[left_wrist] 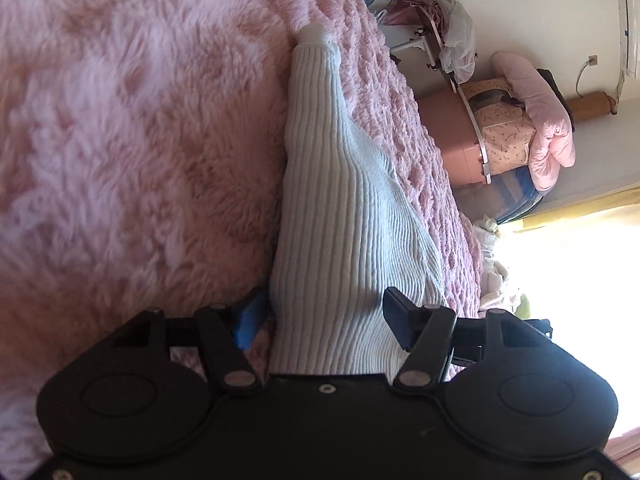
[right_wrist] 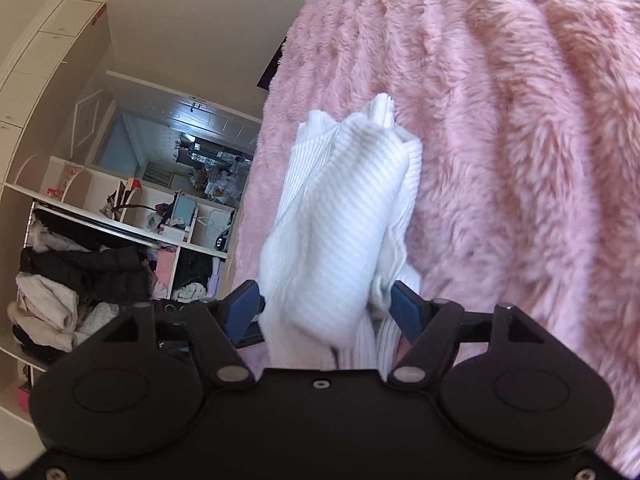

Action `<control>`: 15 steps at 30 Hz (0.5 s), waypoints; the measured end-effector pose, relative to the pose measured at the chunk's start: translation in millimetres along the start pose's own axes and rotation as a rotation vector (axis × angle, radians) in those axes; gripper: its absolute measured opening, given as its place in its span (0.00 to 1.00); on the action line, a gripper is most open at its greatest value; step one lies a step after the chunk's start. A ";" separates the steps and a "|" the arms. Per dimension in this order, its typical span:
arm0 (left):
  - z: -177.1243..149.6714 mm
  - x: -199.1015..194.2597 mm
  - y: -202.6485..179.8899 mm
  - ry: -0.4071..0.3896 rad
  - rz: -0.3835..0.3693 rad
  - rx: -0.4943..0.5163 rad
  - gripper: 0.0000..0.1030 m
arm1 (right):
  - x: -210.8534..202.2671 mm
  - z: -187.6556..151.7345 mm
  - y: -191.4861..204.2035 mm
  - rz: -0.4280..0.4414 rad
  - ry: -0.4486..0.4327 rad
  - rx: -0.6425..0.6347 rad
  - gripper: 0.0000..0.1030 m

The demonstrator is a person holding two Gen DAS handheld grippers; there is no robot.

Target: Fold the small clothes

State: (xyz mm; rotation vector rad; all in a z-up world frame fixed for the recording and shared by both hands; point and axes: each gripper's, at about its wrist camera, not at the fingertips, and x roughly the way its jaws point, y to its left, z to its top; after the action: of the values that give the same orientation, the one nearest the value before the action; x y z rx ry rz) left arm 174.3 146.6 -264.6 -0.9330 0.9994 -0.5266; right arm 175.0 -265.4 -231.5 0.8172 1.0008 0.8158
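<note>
Knit [left_wrist: 344, 216] lies on the pink blanket [left_wrist: 132, 120], its long axis running straight ahead from both my claws. Left claw [left_wrist: 324, 320]: spread, cloth between the pads, no pinch. Right claw [right_wrist: 326, 312]: spread too, bunched knit [right_wrist: 344, 208] between, pads just beside it. Both hands tilt downward.

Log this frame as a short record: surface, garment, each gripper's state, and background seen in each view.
surface: pink fluffy blanket
garment: white ribbed knit, lying on the blanket; bunched in folds in the right view
left gripper: fingers wide apart, knit between them, no visible pinch
right gripper: fingers apart, knit bunched between them, pads not clearly pressing
background, left view: pink quilt piled by a wall
background, right view: shelves with clothes
</note>
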 end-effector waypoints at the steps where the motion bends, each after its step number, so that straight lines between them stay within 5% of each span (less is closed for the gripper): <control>1: -5.4 -1.9 -0.1 0.010 0.007 0.002 0.64 | -2.7 -8.6 1.8 0.011 0.016 -0.008 0.72; 7: -32.9 0.5 -10.7 0.061 0.064 0.095 0.64 | 17.0 -36.4 13.0 -0.133 0.072 -0.121 0.72; 15: -44.1 5.8 -12.5 0.077 0.072 0.117 0.61 | 59.0 -34.0 15.2 -0.175 0.143 -0.118 0.71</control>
State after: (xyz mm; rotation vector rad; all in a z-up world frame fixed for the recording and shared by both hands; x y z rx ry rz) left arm 138.5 117.5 -266.5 -0.7751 1.0566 -0.5581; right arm 159.1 -200.4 -251.5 0.5675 1.1232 0.7828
